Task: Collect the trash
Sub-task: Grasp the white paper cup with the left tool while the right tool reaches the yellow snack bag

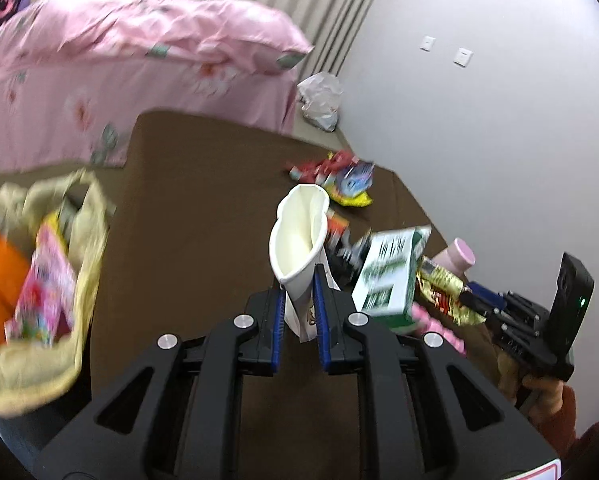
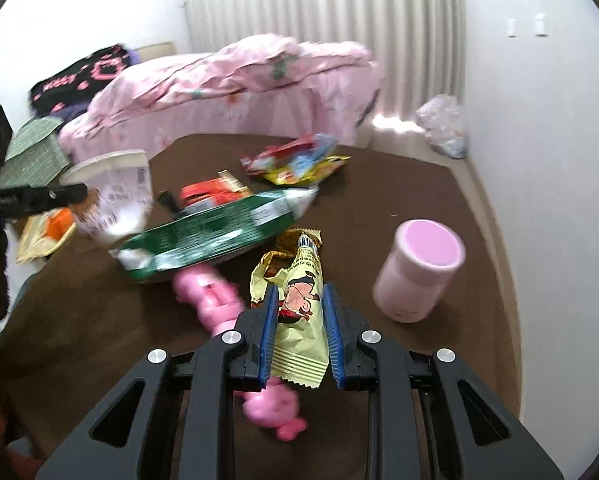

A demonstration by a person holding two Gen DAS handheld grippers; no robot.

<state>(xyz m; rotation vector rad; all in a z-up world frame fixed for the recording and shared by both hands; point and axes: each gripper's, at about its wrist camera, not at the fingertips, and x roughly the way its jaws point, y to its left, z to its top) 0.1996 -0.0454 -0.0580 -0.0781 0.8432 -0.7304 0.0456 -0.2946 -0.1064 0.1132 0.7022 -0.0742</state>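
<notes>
In the left wrist view, the left gripper pinches a squashed white paper cup at frame centre; a cream bag of rubbish, blurred, sits far left. In the right wrist view, the right gripper clamps a yellow snack wrapper low centre, over the brown table.

Brown table: wrapper pile far centre, pink jar right, pink toy near, green box centre.
</notes>
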